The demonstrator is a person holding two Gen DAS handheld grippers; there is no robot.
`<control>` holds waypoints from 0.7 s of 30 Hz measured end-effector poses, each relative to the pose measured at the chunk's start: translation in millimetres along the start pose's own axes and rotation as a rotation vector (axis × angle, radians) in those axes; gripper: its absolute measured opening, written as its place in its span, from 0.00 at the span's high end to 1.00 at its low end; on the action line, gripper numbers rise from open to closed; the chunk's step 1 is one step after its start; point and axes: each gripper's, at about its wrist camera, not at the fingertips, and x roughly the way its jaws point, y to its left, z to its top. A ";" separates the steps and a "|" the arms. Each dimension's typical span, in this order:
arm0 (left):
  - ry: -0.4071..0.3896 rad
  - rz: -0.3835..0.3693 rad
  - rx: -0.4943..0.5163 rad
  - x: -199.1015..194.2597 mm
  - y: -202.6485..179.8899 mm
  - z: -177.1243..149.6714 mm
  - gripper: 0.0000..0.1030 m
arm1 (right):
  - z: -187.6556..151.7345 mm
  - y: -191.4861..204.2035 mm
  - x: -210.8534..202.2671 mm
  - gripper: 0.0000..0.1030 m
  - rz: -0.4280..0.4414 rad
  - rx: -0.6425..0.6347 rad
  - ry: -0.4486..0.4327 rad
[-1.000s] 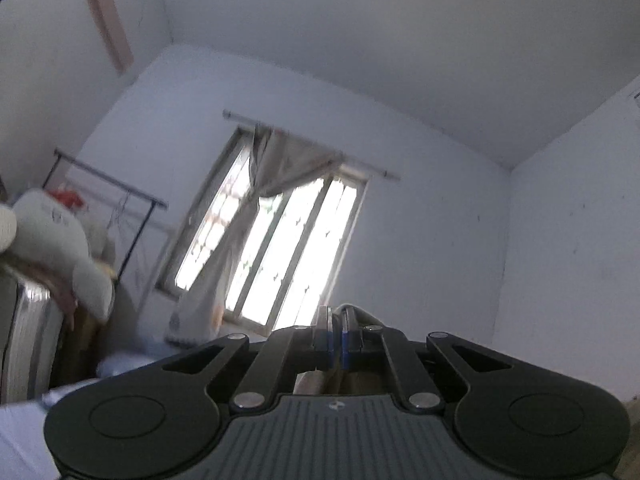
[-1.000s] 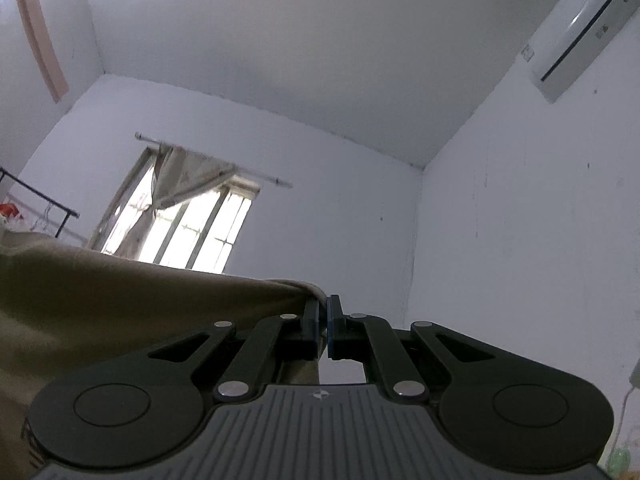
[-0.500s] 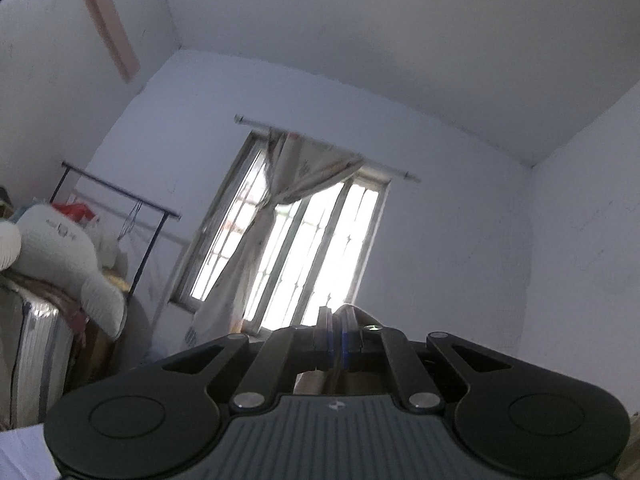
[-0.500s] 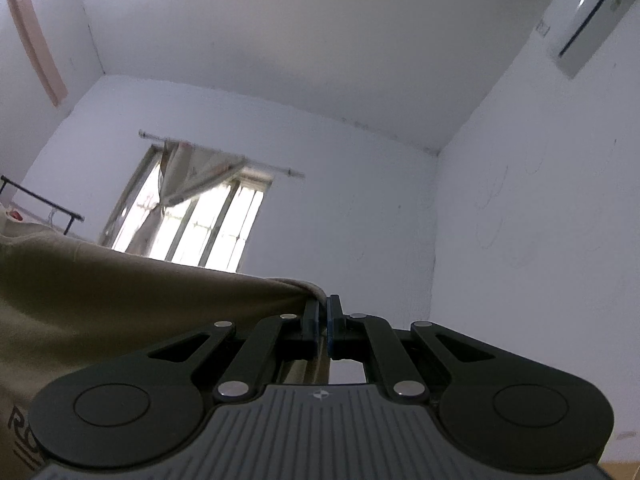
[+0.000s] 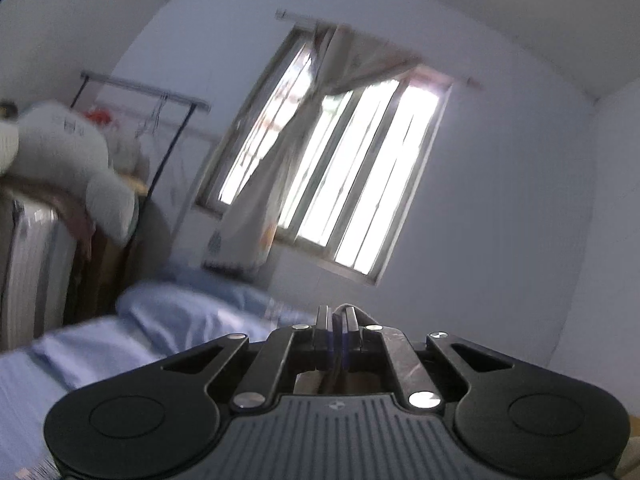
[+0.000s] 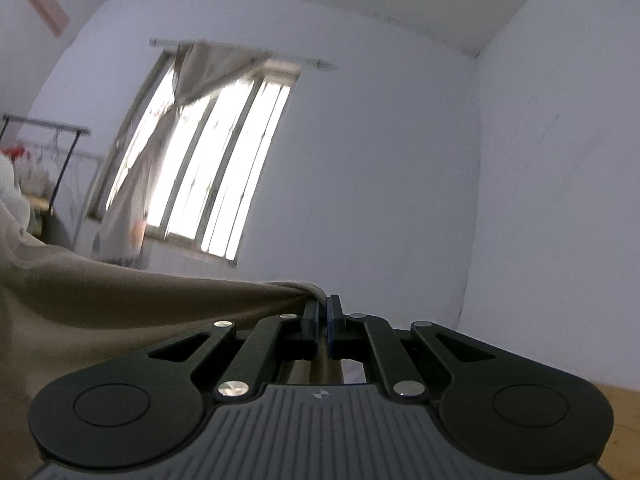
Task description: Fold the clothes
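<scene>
A khaki garment (image 6: 120,300) hangs stretched to the left in the right wrist view, its top edge pinched at the tips of my right gripper (image 6: 323,308), which is shut on it. In the left wrist view my left gripper (image 5: 338,320) is shut on a thin fold of the same khaki garment (image 5: 352,311); only a sliver shows above the fingertips and a strip below between the arms. Both grippers point roughly level toward the window wall. Most of the cloth is hidden below the gripper bodies.
A bed with pale blue bedding (image 5: 168,320) lies ahead and to the left. A silver suitcase (image 5: 32,264) topped by a white plush toy (image 5: 68,152) stands at the left beside a clothes rack (image 5: 160,100). The curtained window (image 5: 332,168) is ahead, with bare white walls to the right.
Both views have dropped and swept toward the window wall, so the blue bed now shows in the left wrist view. The air conditioner has left the right wrist view. Both grips on the cloth are unchanged.
</scene>
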 end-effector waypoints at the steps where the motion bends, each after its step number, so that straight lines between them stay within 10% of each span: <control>1: 0.022 0.010 -0.007 16.7 6.4 -12.6 0.99 | -11.8 5.2 17.0 0.98 0.006 -0.005 0.019; 21: 0.369 0.182 0.112 237.5 79.1 -225.2 0.98 | -247.1 90.1 270.1 0.98 0.129 -0.092 0.448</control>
